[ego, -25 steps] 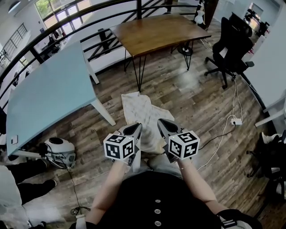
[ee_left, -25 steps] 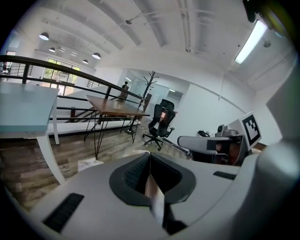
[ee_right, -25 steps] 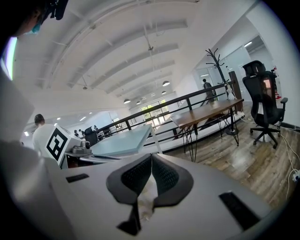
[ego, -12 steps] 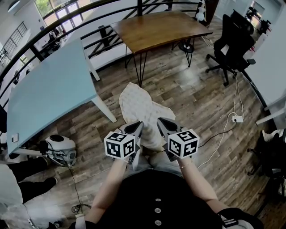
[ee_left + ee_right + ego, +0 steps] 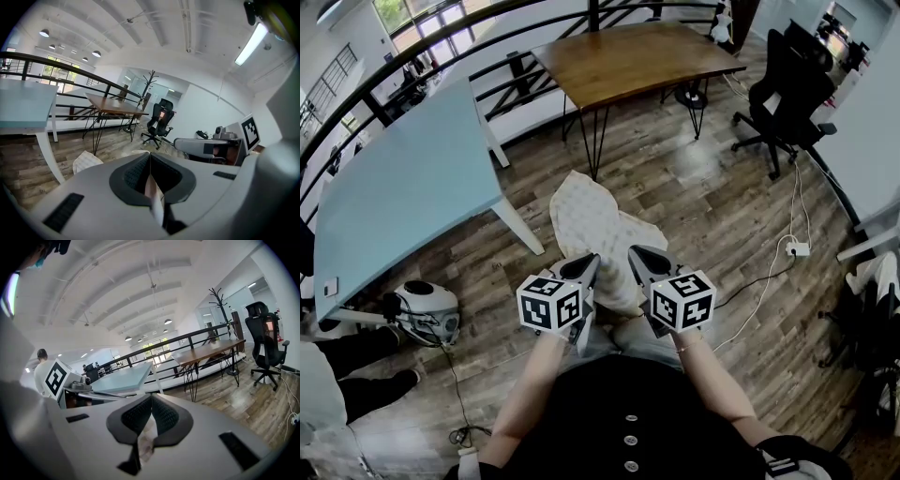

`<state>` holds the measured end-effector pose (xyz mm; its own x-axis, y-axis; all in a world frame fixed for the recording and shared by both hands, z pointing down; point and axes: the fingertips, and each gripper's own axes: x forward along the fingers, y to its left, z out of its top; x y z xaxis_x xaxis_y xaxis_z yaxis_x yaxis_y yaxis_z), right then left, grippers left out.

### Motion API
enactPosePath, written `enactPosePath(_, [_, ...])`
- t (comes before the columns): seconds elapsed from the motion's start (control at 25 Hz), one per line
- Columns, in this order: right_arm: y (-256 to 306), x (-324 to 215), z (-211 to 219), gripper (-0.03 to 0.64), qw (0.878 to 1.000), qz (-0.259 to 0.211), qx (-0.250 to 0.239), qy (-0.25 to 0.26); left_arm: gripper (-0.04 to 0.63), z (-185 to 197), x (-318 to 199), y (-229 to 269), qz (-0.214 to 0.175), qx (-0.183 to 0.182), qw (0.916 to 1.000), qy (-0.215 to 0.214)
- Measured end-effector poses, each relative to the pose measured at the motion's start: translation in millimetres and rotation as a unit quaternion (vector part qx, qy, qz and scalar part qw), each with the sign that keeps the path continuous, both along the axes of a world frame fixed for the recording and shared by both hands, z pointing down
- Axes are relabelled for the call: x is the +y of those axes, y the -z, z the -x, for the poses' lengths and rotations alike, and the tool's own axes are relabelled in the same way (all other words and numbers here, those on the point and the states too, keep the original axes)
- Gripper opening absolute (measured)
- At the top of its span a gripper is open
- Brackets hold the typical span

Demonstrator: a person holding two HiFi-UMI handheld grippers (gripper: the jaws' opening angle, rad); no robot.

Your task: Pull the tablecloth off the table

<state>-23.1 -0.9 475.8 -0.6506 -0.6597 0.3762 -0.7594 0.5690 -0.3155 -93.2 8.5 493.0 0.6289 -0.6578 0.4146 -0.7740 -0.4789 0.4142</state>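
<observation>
In the head view the tablecloth [image 5: 592,225] is off both tables. It runs as a pale, rumpled strip from the 2 grippers towards 12 o'clock, over the plank floor [image 5: 722,216]. Its far end is rounded and bunched, and it stops short of the wooden table [image 5: 628,61] at 12 o'clock. The light blue table [image 5: 403,187] stands at 10 o'clock with a bare top. Its nearest white leg comes down just beside the cloth's left edge, and whether the 2 touch cannot be told.

The near end of the cloth narrows and passes in between the left gripper [image 5: 584,270] and the right gripper [image 5: 640,258], which are held side by side, both aimed at 12 o'clock and tipped a little downward.

In the left gripper view the 2 dark ribbed pads [image 5: 133,173] are pressed together with a thin fold of the cloth pinched between them, hanging out at 6 o'clock. In the right gripper view the pads [image 5: 136,416] are likewise closed on a crumpled fold that trails towards 6 o'clock.

A black office chair [image 5: 787,89] stands at 2 o'clock, well apart from the cloth.
</observation>
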Motion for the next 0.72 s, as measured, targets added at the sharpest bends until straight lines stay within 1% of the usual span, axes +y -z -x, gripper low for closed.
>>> enactPosePath(0.36, [-0.6, 0.3, -0.9, 0.028, 1.0, 0.0, 0.0, 0.003, 0.017, -0.5, 0.7, 0.4, 0.006, 0.003, 1.0, 0.002])
enactPosePath(0.72, [-0.5, 1.9, 0.4, 0.026, 1.0, -0.003, 0.014, 0.014, 0.018, 2.6, 1.2, 1.2, 0.01, 0.008, 0.9999, 0.008])
